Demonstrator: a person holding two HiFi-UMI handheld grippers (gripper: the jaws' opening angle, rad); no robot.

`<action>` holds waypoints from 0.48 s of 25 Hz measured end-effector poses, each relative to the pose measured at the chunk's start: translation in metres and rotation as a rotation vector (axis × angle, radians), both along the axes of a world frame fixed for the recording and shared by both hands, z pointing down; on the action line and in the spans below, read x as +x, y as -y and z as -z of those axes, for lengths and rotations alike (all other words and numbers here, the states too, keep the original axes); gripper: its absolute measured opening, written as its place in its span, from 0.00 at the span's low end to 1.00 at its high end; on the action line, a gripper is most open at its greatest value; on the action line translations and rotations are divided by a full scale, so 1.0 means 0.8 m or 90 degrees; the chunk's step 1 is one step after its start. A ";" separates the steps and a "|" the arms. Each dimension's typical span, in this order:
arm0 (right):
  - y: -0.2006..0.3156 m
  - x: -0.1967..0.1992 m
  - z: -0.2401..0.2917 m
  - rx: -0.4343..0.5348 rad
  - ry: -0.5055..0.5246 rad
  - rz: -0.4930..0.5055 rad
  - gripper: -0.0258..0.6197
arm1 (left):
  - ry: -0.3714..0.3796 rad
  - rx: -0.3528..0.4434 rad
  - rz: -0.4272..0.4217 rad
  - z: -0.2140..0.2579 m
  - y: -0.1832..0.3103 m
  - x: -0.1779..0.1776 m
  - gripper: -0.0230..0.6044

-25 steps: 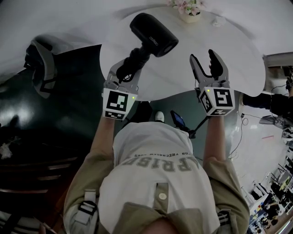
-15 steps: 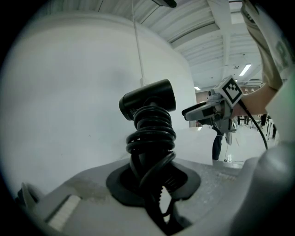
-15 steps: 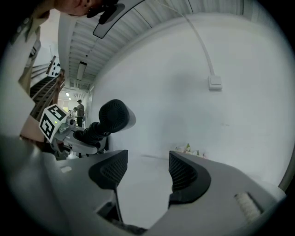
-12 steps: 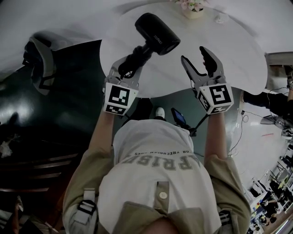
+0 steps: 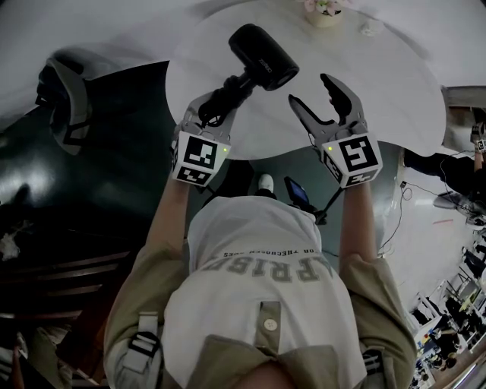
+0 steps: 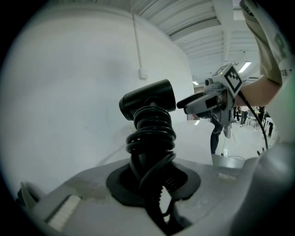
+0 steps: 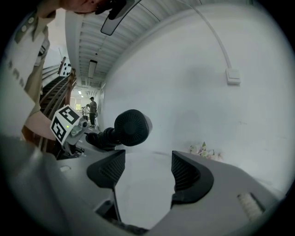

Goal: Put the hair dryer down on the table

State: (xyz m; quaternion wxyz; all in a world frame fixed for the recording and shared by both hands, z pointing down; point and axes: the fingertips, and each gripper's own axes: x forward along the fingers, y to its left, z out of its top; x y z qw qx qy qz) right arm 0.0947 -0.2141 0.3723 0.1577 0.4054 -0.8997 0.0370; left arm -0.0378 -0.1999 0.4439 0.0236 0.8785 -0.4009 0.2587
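Fig.: since the earlier frame your R gripper (image 5: 310, 91) has swung in toward the dryer (image 5: 263, 56), and its jaws have just been opening. They now stand wide, w/ nothing between them. Your L gripper (image 5: 215, 108) has eased fwd a little. Its jaws are nearly closed, clamped on the dryer's cord-wrapped handle (image 6: 151, 133). Beyond, the dryer head hangs tilted over the table (image 5: 380, 106). In the R gripper view it appears clear of the top. Farthest off, a flower pot (image 5: 325, 11) stands at the table's far edge. Status, as judged: dryer brought over the table; lowering to contact and L release remain.
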 end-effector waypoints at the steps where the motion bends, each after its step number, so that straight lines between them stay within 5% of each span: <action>1: -0.001 -0.002 0.000 0.001 -0.001 0.004 0.54 | 0.000 -0.004 -0.001 -0.003 0.000 0.001 0.17; 12: -0.002 -0.033 -0.009 -0.005 -0.026 0.057 0.55 | 0.021 -0.063 -0.001 -0.044 -0.004 0.001 0.17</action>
